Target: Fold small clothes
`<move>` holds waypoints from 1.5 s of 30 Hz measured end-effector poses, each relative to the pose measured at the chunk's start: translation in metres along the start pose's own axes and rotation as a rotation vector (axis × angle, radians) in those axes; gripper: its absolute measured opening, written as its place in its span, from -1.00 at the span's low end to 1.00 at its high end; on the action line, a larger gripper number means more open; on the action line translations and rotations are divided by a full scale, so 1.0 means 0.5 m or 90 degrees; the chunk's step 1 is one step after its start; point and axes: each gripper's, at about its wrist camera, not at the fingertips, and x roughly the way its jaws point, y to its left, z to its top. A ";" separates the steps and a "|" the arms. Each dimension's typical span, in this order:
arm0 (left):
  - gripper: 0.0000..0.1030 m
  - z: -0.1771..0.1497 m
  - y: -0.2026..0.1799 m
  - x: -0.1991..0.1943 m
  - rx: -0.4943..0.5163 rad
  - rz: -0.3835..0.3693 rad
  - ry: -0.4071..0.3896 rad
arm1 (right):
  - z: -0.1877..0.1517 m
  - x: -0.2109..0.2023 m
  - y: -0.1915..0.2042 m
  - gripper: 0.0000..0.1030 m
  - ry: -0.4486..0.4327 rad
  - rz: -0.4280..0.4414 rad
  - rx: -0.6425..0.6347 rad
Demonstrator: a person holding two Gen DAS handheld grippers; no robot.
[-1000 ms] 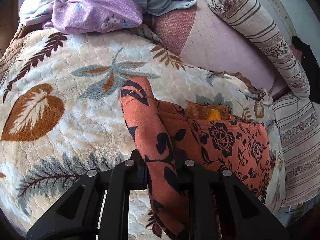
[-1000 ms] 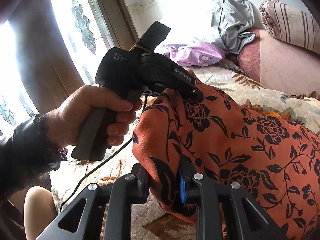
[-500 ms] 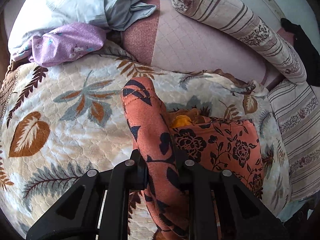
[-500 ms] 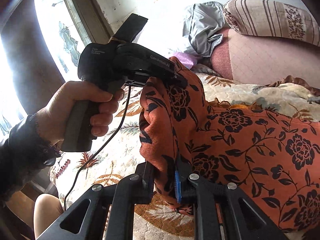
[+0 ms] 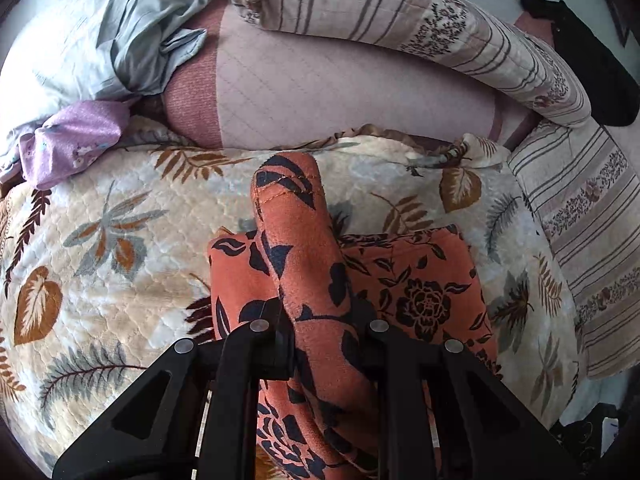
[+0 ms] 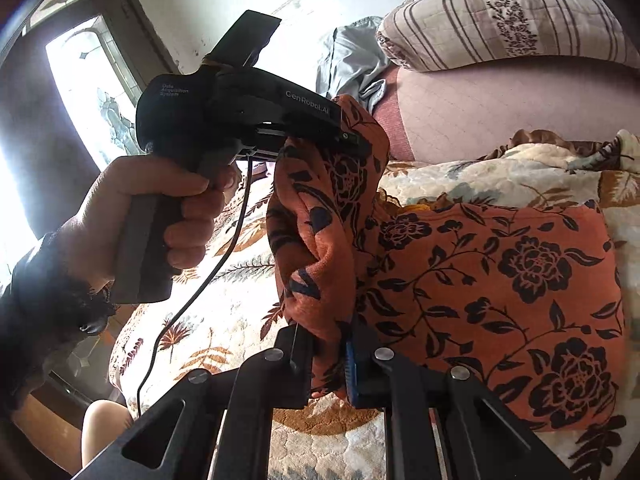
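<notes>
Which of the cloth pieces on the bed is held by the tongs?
The orange cloth with black flowers; both tongs pinch it. The purple cloth and the pale blue one lie untouched behind.

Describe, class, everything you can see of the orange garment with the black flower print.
The orange garment with black flower print looks like soft, thin woven cloth with stitched hems. Most of it lies folded flat on the cream leaf-patterned quilt. One edge is lifted off the bed, bunched into a thick roll: the left gripper pinches one end and the right gripper the other, both shut on it. A yellow scrap peeks from beneath its far edge.
</notes>
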 end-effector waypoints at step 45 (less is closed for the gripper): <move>-0.64 -0.022 -0.401 0.357 0.186 0.060 0.126 | -0.159 -0.132 -0.308 -0.78 0.013 -0.124 0.252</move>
